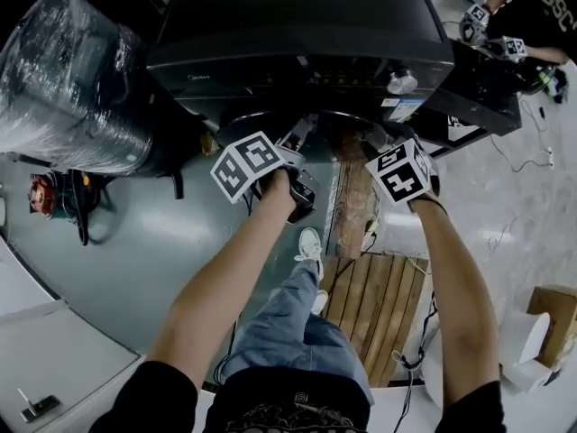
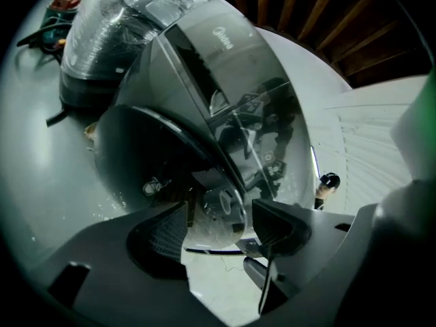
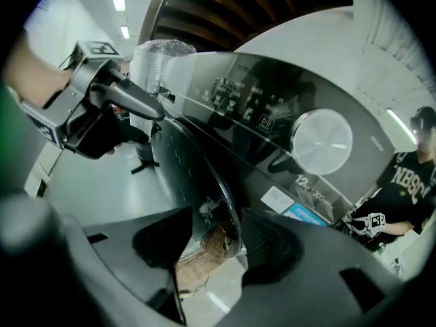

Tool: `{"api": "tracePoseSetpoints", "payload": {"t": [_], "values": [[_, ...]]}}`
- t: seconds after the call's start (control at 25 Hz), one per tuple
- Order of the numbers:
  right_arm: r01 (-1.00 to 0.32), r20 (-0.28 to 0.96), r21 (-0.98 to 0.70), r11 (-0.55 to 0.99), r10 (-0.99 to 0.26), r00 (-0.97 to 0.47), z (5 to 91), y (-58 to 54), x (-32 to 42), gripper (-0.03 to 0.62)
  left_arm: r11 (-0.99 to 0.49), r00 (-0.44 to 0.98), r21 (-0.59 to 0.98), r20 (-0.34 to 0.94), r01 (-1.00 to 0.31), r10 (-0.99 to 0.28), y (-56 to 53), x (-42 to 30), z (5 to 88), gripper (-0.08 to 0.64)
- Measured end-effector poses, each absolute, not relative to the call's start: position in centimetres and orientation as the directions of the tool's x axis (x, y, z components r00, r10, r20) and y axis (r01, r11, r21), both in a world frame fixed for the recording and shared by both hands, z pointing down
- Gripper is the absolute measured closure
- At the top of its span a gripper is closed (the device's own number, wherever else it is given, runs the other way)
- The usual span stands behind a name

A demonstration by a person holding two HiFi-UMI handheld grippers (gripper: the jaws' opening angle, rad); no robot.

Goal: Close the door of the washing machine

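The black washing machine (image 1: 297, 25) stands in front of me with its round door (image 1: 261, 123) swung partly out. My left gripper (image 1: 302, 135) reaches to the door. In the left gripper view its jaws (image 2: 218, 227) stand wide with the door's glass bowl (image 2: 216, 213) between them; contact with the pads is not clear. My right gripper (image 1: 380, 141) is at the door's right side. In the right gripper view its jaws (image 3: 211, 240) are open around the door's rim (image 3: 230, 227), with a gap on the left pad's side. The dark door face (image 3: 180, 162) runs up to the left gripper's marker cube (image 3: 95, 50).
A plastic-wrapped bundle (image 1: 72, 79) stands left of the machine, a red tool (image 1: 41, 192) on the floor below it. A wooden pallet (image 1: 374, 305) lies under my right arm. My shoe (image 1: 309, 242) is near the door. Another person (image 1: 536, 7) works at the top right. The control knob (image 1: 402, 81) faces me.
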State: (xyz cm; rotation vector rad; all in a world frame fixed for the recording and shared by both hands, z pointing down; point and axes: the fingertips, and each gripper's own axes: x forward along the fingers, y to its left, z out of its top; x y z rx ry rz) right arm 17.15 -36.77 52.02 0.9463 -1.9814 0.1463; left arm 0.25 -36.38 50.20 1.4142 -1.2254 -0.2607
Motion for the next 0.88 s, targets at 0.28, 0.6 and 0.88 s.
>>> {"api": "tracePoseSetpoints", "payload": {"t": [0.28,0.6,0.88], "values": [[-0.73,0.718,0.214,0.649,-0.611,-0.332,45.8,-33.5,16.1,0.382,0.096,0.462,0.814,0.418,-0.574,-0.782,-33.3,0.2,44.3,0.249],[-0.768,0.645,0.137,0.625,-0.645,-0.41,38.6,-27.9,12.2,0.41,-0.067,0.492,0.708,0.417,-0.703,-0.764,-27.4,-1.6,37.5,0.268],[-0.785,0.564,0.09,0.613,-0.681,-0.467,32.2,-25.0,8.5,0.445,-0.217,0.483,0.543,0.412,-0.811,-0.773,-24.5,-4.2,31.7,0.314]]}}
